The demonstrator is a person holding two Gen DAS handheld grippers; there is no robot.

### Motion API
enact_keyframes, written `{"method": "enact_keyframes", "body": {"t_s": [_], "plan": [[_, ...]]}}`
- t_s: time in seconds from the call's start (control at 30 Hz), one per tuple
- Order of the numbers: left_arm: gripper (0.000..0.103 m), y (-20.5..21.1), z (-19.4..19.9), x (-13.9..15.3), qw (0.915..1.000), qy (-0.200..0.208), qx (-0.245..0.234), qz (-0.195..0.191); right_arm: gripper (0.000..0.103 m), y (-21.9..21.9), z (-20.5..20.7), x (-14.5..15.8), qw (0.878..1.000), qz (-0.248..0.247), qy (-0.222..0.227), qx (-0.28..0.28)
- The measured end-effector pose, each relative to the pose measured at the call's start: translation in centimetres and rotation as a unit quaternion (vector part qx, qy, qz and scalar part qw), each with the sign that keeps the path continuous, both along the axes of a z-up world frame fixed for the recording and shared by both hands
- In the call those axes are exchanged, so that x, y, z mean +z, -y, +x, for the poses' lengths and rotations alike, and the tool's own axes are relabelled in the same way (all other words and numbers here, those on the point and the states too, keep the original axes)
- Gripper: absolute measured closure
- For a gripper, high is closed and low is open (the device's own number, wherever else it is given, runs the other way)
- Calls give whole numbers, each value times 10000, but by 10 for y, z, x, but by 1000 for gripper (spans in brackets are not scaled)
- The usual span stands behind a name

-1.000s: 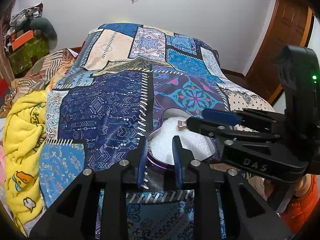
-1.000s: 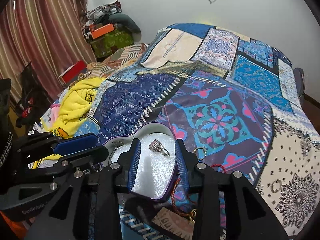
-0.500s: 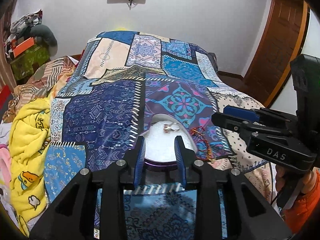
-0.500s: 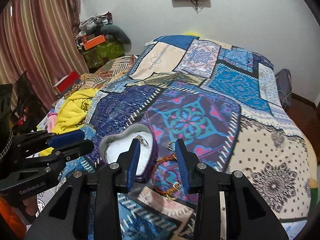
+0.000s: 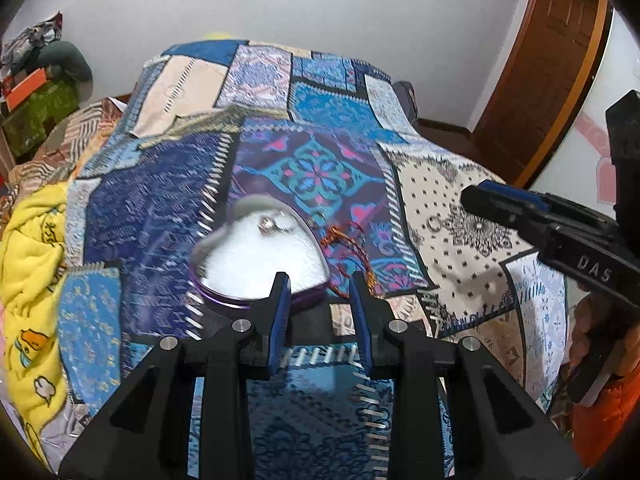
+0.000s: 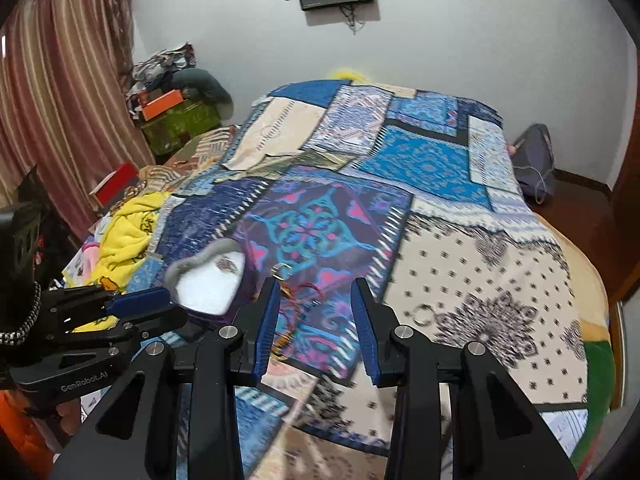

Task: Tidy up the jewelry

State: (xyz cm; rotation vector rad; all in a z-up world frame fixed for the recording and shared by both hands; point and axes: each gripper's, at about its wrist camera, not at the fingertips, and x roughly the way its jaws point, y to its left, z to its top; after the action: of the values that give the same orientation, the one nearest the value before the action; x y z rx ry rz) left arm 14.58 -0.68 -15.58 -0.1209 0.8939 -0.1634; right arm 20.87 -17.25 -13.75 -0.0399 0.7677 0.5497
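A heart-shaped purple box (image 5: 224, 254) with a white lining lies on the patchwork bedspread; it also shows in the right wrist view (image 6: 208, 290). A silver ring (image 5: 266, 224) lies in it. A red and gold bracelet (image 5: 354, 246) lies just right of the box, also in the right wrist view (image 6: 296, 292). A small ring (image 6: 282, 271) and a larger hoop (image 6: 423, 315) lie loose on the spread. My left gripper (image 5: 319, 286) is open and empty, above the box's near right edge. My right gripper (image 6: 316, 292) is open and empty, over the bracelet.
A yellow blanket (image 5: 28, 264) is bunched along the bed's left side. Piled clothes and boxes (image 6: 172, 96) stand by the curtain. A wooden door (image 5: 548, 60) is at the right. A bag (image 6: 534, 164) sits on the floor beyond the bed.
Both grippers have drawn back and up from the box. The right gripper has swung right, off the ring in the box and over the bracelet.
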Motion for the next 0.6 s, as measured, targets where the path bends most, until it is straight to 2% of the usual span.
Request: {"method": "enact_keyframes", "body": {"t_s": [0.1,0.23,0.33,0.43,0.6], "plan": [[74,7,3,-13,9998,-181,-92,-14,69,13,4,-9,9998,-19,-167,-111],[74,14,12,-31,9987,-462,-170,-145,61,22,5,-24,9992,-51,-379,-150],[74,18,19,-43,9973,-648,-236,-261,61,23,5,-37,9984,-129,-541,-91],[74,23,25,-51,9962,-745,-289,-356,61,24,5,-48,9975,-198,-669,-62],[74,27,33,-54,9968,-682,-280,-315,61,25,7,-60,9958,-108,-907,24]]}}
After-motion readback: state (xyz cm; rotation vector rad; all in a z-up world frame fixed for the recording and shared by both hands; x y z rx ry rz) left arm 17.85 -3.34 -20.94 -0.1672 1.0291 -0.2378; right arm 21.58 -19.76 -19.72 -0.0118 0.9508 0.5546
